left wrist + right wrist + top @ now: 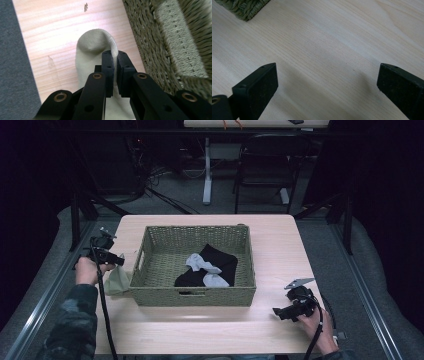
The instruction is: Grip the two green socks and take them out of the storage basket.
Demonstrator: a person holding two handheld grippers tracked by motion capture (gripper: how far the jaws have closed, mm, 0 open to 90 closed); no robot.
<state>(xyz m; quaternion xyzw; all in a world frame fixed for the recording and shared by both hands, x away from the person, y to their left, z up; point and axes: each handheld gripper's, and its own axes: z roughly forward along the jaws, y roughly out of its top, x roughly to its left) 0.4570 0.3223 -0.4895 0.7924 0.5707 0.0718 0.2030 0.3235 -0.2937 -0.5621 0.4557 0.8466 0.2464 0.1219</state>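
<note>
the left gripper [114, 75] is clenching a pale beige sock [96, 47], its jaws squeezed together on a raised fold of the fabric, as the left gripper view is showing. the sock is lying on the light wooden table [57, 27], with its rounded end pointing away from the jaws and the rest of it running back beneath them. it is sitting just beside the outer wall of the woven basket [160, 42], near the table's left edge. in the high view the left gripper [119, 260] is reaching in from the left, with the sock [117, 281] showing below it against the basket's [150, 240] left side. inside the basket a black garment [220, 260] is lying with a light grey sock [202, 266] draped on top of it. the right gripper [325, 86] is hanging released, its jaws standing wide apart over bare tabletop with nothing between them; in the high view the right gripper [276, 312] is resting near the table's front right corner, well apart from the basket.
</note>
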